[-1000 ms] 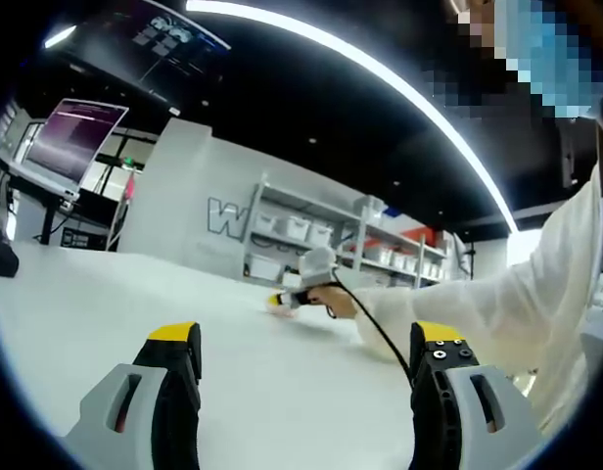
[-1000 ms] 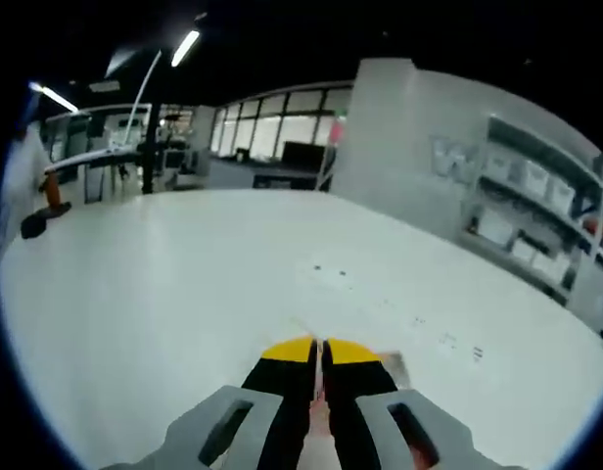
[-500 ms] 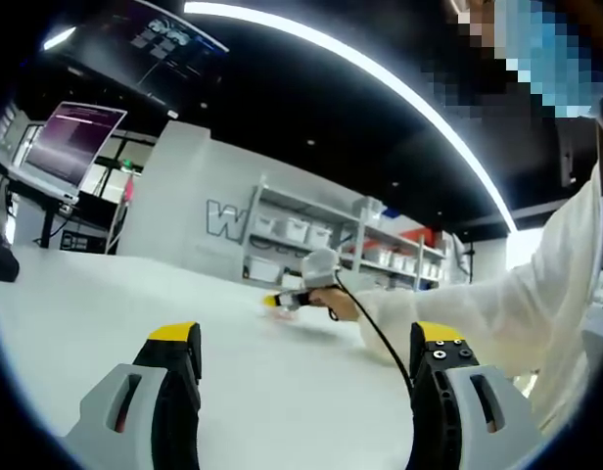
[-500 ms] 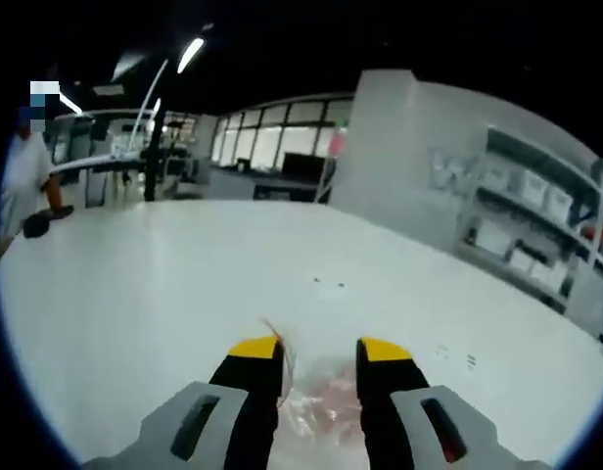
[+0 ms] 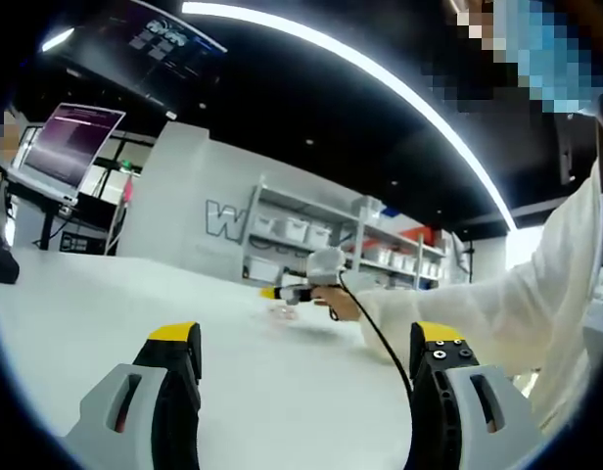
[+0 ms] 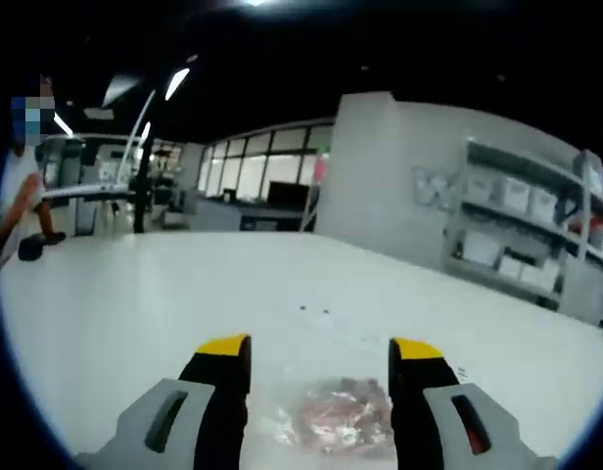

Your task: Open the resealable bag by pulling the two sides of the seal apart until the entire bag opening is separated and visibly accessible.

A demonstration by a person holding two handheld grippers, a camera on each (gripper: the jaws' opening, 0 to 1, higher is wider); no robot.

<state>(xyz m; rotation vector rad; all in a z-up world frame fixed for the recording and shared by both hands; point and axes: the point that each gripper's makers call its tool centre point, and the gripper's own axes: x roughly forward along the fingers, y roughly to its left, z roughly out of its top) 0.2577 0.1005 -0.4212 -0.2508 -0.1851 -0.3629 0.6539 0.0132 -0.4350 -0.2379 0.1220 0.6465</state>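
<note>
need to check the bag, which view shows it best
The right gripper view. The bag lies on the table close up between the open right claw, with pinkish contents visible. The left gripper view shows it far off as a small pale patch below the right claw.

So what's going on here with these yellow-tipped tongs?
A person in a white sleeve holds a claw in each hand over a white table. The right claw is open, with a clear bag of something pinkish lying on the table between its jaws. The left claw is open too, holding nothing, further back.
</note>
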